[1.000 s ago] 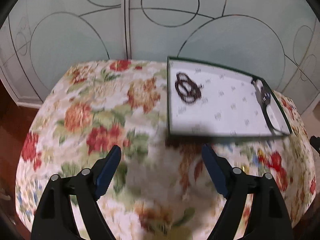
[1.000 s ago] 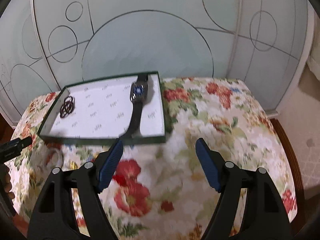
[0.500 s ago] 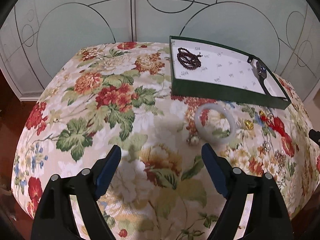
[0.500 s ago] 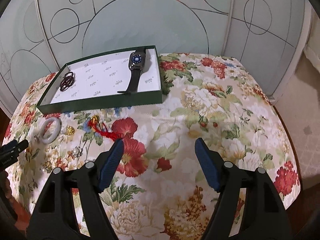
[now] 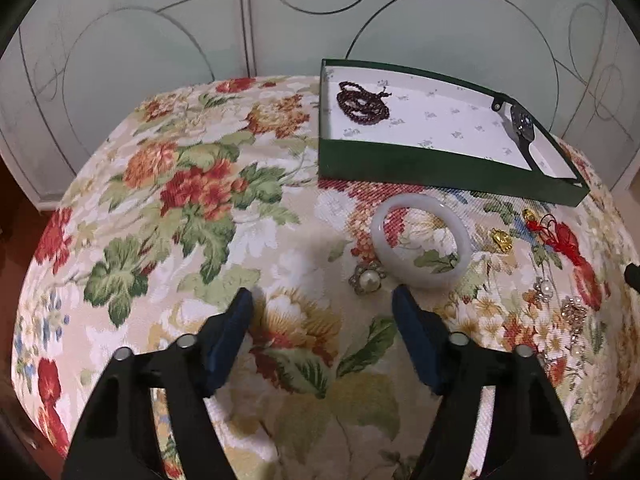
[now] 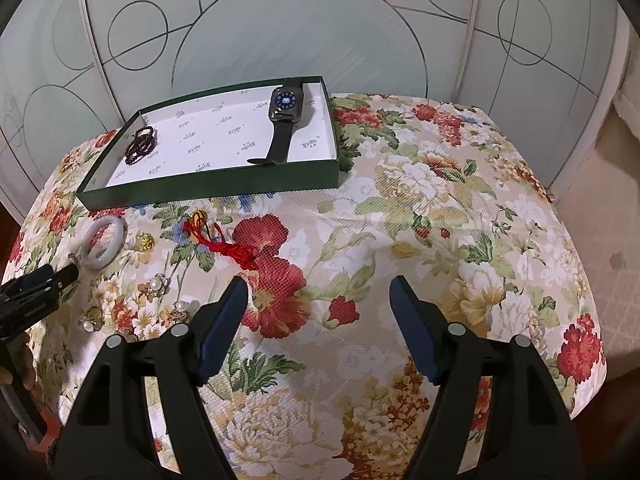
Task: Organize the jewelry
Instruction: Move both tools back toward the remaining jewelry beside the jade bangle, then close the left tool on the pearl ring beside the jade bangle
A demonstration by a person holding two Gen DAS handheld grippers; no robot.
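A green tray (image 5: pixel 440 170) (image 6: pixel 208 188) with white lining holds a dark bead bracelet (image 5: pixel 362 98) (image 6: pixel 140 145) and a black smartwatch (image 6: pixel 286 114) (image 5: pixel 523 126). In front of it on the floral cloth lie a white bangle (image 5: pixel 420 235) (image 6: pixel 102 242), a pearl brooch (image 5: pixel 368 278), gold charms (image 5: pixel 502 238) (image 6: pixel 145 241), a red tassel knot (image 6: pixel 224 242) (image 5: pixel 560 236) and small sparkly pieces (image 6: pixel 158 284) (image 5: pixel 574 312). My left gripper (image 5: pixel 322 308) is open and empty just before the brooch and bangle. My right gripper (image 6: pixel 314 296) is open and empty over the cloth, right of the tassel.
The floral cloth (image 6: pixel 460 220) covers a rounded table with edges close on all sides. A frosted glass screen with circle lines (image 6: pixel 300 32) stands right behind. The left gripper shows at the left edge of the right wrist view (image 6: pixel 36 292).
Both grippers have pulled back from the tray, so the loose jewelry in front of it is now in view. Over the last half second the left gripper has come closer to the bangle and brooch.
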